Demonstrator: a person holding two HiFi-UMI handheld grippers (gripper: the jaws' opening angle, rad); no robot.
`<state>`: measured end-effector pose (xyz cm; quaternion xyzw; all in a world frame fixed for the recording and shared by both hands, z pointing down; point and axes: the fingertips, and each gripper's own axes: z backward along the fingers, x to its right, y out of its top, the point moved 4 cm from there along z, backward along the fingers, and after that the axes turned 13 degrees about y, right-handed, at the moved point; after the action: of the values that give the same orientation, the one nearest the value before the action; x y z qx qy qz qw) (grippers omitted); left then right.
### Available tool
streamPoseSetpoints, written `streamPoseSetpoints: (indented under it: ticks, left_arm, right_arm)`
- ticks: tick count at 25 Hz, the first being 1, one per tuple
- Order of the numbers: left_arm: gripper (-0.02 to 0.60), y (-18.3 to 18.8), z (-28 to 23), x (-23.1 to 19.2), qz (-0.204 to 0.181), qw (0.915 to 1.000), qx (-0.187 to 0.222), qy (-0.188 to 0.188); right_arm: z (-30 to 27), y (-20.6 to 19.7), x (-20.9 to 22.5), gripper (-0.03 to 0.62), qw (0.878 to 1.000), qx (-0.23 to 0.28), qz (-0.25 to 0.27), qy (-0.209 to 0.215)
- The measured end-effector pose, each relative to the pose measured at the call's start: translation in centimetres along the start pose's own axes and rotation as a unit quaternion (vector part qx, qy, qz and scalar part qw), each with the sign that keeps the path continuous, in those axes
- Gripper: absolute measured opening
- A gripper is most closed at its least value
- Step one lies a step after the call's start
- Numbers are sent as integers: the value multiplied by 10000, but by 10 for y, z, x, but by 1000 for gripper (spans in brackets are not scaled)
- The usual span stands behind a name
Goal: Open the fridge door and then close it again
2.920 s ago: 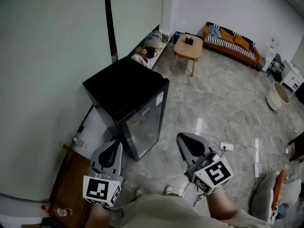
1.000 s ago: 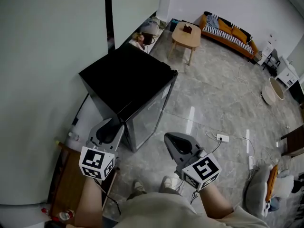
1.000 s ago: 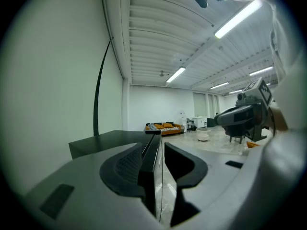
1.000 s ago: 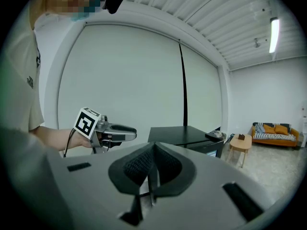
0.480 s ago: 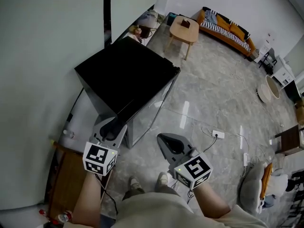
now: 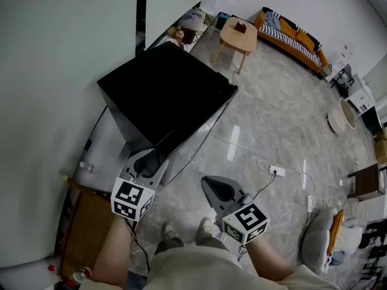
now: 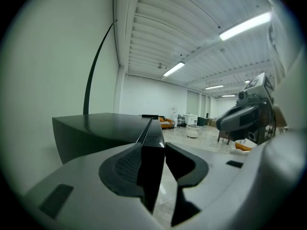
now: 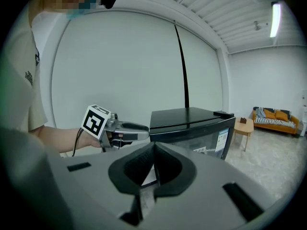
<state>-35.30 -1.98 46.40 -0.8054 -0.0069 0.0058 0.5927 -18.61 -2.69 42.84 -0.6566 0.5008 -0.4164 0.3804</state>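
A person stands over a low black fridge (image 6: 163, 95) set against the pale wall, the left gripper (image 6: 152, 157) brought up to the near top corner of its door (image 6: 195, 142). The left jaws have just been opening and stand wide apart, with the door's dark edge rising between them. A gap shows at the right pad, and whether the left pad brushes the edge is hard to judge from the gripper's own view. The right gripper (image 6: 210, 185) hangs over the floor (image 6: 272, 125) well clear of the fridge, jaws pressed together on nothing.

The door appears closed, so the opening is not yet begun. The edge is thin and slick, and a bite taken this near the corner could slide off once the pull starts. A hard tug might also drag the small cabinet across the polished floor, since nothing steadies it.

The fridge top is flat, glossy black with square corners. The door front looks like dark glass bearing a pale sticker (image 8: 222, 139). The floor is grey veined tile that catches the ceiling lights. The jaws are smooth grey plastic with ribbed dark pads.
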Motion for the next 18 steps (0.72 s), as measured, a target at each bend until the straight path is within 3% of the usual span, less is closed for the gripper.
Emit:
streamPoseSetpoints:
  ticks: [7,18]
  left_arm:
    - [160,-5,-5,1,-82,9997,-33,-210]
    - [158,-7,-7,2,121,9998,-11,-154]
  right_arm:
    - [-8,-8,0,-3,9998,-147,-118,4]
    - [-9,-14,-2,-3,9996,-225,-169,44]
